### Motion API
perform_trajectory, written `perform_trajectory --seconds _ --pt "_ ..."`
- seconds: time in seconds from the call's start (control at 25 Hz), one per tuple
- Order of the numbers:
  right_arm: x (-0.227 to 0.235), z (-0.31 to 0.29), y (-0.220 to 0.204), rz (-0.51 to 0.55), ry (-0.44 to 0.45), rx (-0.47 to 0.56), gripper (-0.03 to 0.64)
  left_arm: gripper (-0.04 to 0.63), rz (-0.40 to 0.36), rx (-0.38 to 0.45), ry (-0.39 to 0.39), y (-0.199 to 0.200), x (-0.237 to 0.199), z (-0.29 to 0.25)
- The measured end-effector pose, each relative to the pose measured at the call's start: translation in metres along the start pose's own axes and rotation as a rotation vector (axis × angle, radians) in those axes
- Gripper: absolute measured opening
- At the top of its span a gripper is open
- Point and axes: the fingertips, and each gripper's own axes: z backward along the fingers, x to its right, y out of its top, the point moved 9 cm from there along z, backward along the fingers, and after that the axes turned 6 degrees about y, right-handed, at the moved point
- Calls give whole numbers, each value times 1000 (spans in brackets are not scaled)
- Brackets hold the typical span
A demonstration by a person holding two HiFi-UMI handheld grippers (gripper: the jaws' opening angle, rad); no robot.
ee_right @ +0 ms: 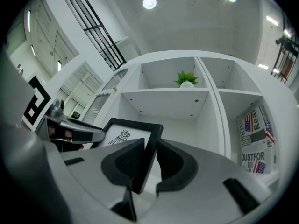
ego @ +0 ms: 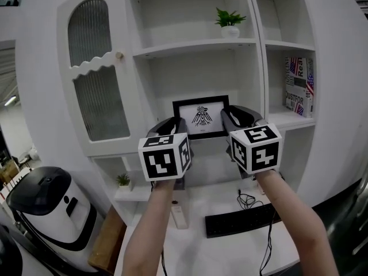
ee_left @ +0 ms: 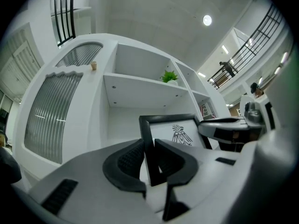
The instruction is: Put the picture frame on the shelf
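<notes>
one picture frame [ego: 201, 118], apparently upright, clamped in left claw [ee_left: 149, 147], right claw [ee_right: 150, 147]

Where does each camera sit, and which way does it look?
Head view: on the person's head, looking down at the shelf; both forearms show.
Left gripper view: on the left hand-held gripper, facing the shelf; jaws clamp the picture frame.
Right gripper view: on the right hand-held gripper, likewise, clamping its other edge.
All three share the frame and potted plant.
</notes>
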Motion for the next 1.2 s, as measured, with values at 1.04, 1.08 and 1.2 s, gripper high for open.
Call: perform_trajectory --seconds 1.04,1.08,1.2 --pt "71 -129 -35 45 29 -83 89 67 -29 -56 35 -7 -21 -139" --pt "73 -132 -35 46 30 -84 89 67 -33 -59 38 -7 -22 -143" --pt "78 -143 -36 47 33 -90 89 67 -43 -67 43 -5 -24 -154"
